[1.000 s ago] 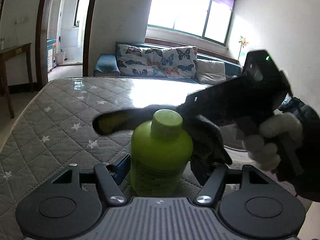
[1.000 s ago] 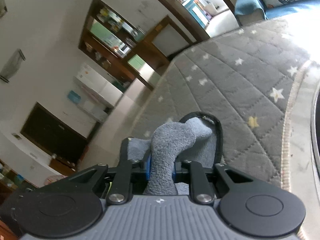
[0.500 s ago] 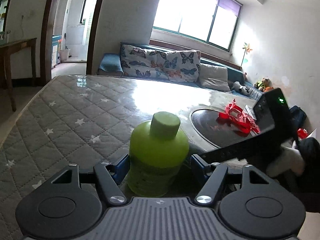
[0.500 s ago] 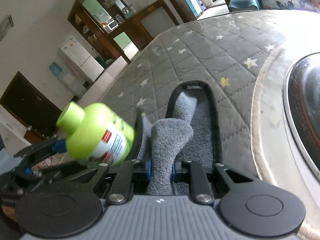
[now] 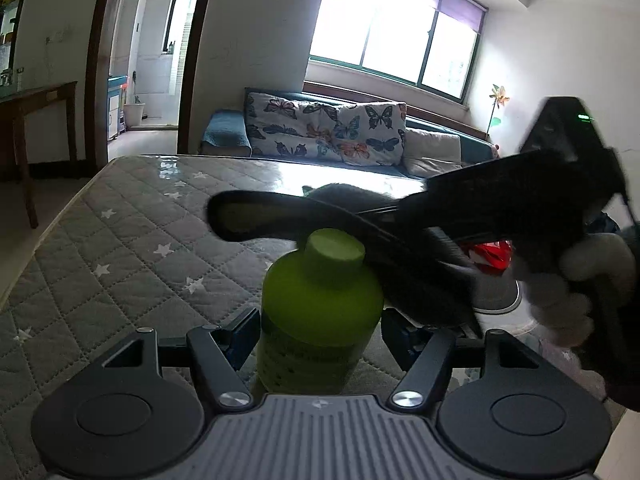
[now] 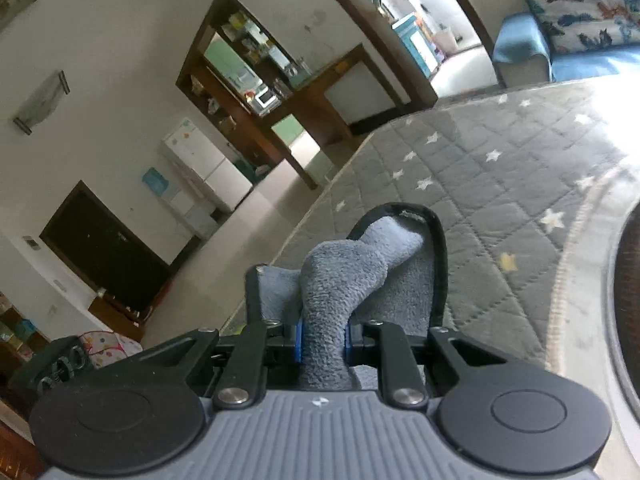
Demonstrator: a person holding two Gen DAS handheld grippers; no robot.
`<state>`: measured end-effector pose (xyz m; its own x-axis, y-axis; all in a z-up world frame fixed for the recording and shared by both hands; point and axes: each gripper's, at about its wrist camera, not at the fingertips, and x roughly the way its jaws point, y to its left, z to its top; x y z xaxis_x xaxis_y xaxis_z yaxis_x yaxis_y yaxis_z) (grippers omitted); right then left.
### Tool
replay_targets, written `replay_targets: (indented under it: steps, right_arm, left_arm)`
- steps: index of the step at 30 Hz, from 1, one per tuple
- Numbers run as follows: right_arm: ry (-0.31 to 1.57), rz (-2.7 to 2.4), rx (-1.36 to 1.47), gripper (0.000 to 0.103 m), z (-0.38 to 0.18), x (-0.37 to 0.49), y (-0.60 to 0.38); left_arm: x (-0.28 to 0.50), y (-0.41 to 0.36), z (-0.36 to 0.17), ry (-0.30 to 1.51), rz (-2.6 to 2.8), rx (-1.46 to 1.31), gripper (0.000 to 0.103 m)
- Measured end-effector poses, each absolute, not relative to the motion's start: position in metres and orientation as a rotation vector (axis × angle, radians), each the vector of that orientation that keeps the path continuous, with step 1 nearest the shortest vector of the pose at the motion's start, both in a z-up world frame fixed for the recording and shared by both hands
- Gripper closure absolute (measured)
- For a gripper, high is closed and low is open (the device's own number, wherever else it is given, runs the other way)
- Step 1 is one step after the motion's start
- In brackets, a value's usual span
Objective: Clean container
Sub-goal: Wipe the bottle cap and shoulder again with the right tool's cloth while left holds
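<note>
The left gripper point(image 5: 320, 332) is clamped on the round lime-green plastic bottle point(image 5: 320, 304), and the right gripper point(image 6: 322, 338), pinching a grey fleece cloth point(image 6: 340, 276), should wipe gently across its cap without tipping it.

1. Honestly nothing readable anywhere. The green bottle point(image 5: 320, 304) has a label band low on its body, at 6 o'clock in the left wrist view, but the print is dark blurry rows, no words or numbers.
2. Right wrist view: no legible text either.
</note>
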<state>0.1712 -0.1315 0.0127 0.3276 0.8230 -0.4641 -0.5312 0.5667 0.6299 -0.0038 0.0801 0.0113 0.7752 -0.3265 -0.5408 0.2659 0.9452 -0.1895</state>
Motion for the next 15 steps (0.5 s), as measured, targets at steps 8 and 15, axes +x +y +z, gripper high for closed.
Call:
replay_targets:
  steps: [8, 15]
  right_arm:
    - [0.95, 0.88, 0.413, 0.085, -0.019, 0.195, -0.12]
    - [0.999, 0.84, 0.291, 0.085, -0.041, 0.186, -0.119]
  left_arm:
    - [-0.001, 0.084, 0.011, 0.603, -0.346, -0.087, 0.033]
    - [-0.008, 0.09, 0.012, 0.609, -0.341, -0.066, 0.031]
